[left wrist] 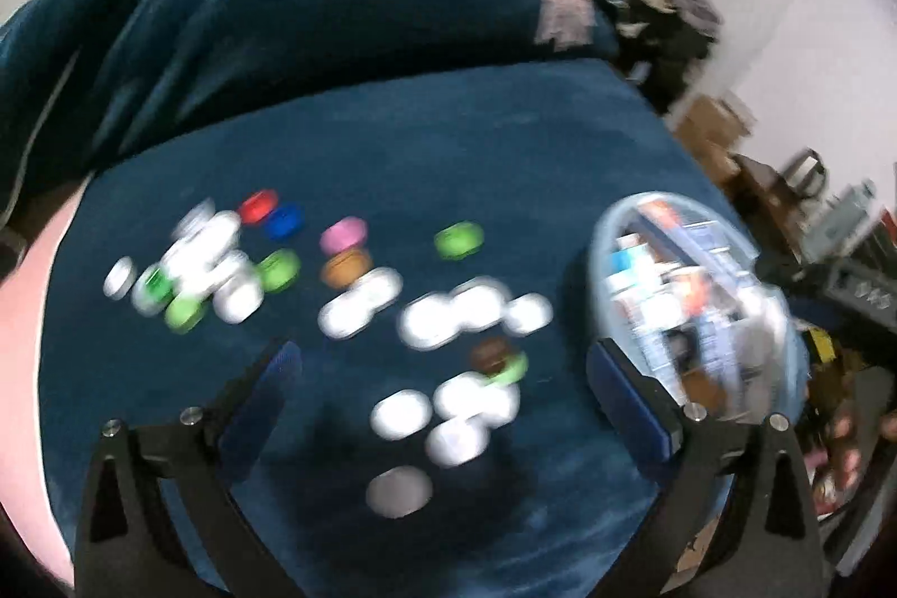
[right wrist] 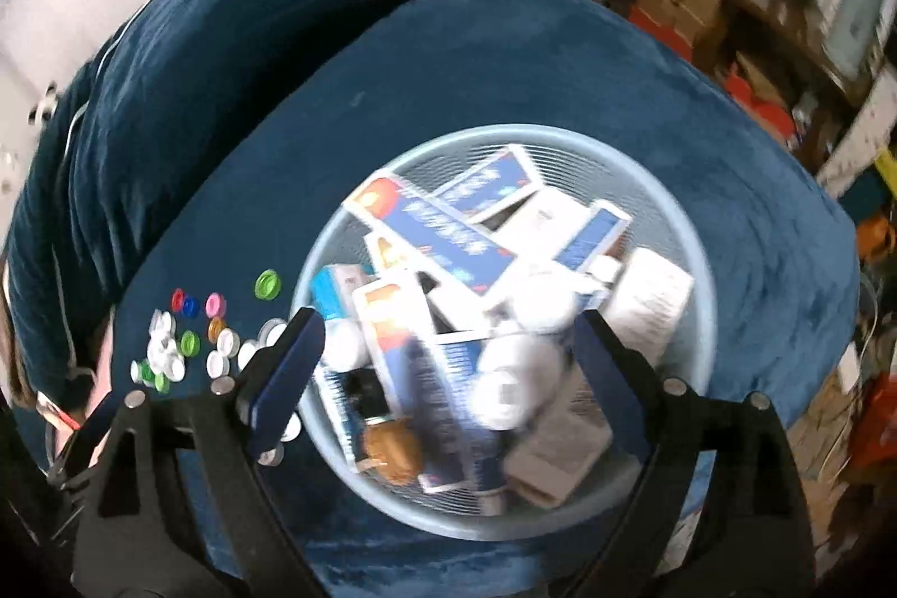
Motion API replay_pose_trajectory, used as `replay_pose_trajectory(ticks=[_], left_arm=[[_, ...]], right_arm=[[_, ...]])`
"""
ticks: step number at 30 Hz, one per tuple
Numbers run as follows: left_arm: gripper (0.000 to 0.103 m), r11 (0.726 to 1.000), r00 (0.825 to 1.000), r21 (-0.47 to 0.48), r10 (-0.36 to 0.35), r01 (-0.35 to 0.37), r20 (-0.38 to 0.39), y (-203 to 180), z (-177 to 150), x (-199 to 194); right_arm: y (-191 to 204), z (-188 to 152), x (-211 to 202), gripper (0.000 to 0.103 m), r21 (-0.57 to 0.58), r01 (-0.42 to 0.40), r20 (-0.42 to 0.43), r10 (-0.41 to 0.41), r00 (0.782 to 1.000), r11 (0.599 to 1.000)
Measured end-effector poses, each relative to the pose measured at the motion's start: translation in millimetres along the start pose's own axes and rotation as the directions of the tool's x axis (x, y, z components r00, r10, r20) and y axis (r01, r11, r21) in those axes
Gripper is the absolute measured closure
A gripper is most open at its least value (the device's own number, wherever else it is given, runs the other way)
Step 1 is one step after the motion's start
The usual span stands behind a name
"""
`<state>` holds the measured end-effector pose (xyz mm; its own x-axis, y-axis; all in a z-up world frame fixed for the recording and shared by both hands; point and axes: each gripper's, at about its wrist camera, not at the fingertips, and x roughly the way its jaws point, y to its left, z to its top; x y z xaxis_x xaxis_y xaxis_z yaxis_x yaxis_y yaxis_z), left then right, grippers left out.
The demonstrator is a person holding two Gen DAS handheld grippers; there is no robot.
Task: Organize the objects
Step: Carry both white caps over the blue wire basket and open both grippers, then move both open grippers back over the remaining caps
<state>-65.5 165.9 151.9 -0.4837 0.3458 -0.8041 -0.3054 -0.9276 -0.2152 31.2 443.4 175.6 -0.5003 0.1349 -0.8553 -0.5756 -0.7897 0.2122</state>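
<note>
Directly beneath the left gripper, whose jaws stand spread wide with nothing between them, a small cluster of white caps lies on the blue cushion, with further white and coloured caps scattered toward its far left edge. Right gripper, jaws likewise spread and empty, hangs over the pale blue basket of cartons near the cushion's right edge. Left hand judged nearer the caps; basket lies to their right.

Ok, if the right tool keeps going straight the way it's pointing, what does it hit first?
Probably the boxes and white bottles piled in the blue basket; the open right tool points down into it. The picture is blurred, so depth is unclear.
</note>
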Motion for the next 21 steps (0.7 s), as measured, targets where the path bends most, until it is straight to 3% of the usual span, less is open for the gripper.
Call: replay_pose_trajectory(ticks=[4, 9, 15, 21], left_arm=[[0.001, 0.997, 0.997, -0.046, 0.064, -0.066, -0.044, 43.0, -21.1, 15.3], [0.001, 0.99, 0.994, -0.107, 0.079, -0.086, -0.069, 81.4, -34.0, 23.0], [0.001, 0.964, 0.987, -0.234, 0.102, -0.129, -0.124, 142.8, -47.3, 40.5], [0.001, 0.937, 0.985, -0.316, 0.107, -0.145, -0.135, 180.9, -52.0, 46.7]], right_arm=[[45.2, -9.7, 8.1, 0.012, -0.102, -0.03, -0.016, 0.029, 0.999, 0.994], [94.6, -20.9, 17.7, 0.012, -0.195, -0.053, -0.04, 0.046, 0.998, 0.979], [151.9, -33.9, 38.9, 0.012, -0.315, -0.061, -0.086, 0.036, 0.996, 0.947], [204.2, -39.0, 79.8, 0.012, -0.39, -0.105, -0.178, 0.037, 0.983, 0.915]])
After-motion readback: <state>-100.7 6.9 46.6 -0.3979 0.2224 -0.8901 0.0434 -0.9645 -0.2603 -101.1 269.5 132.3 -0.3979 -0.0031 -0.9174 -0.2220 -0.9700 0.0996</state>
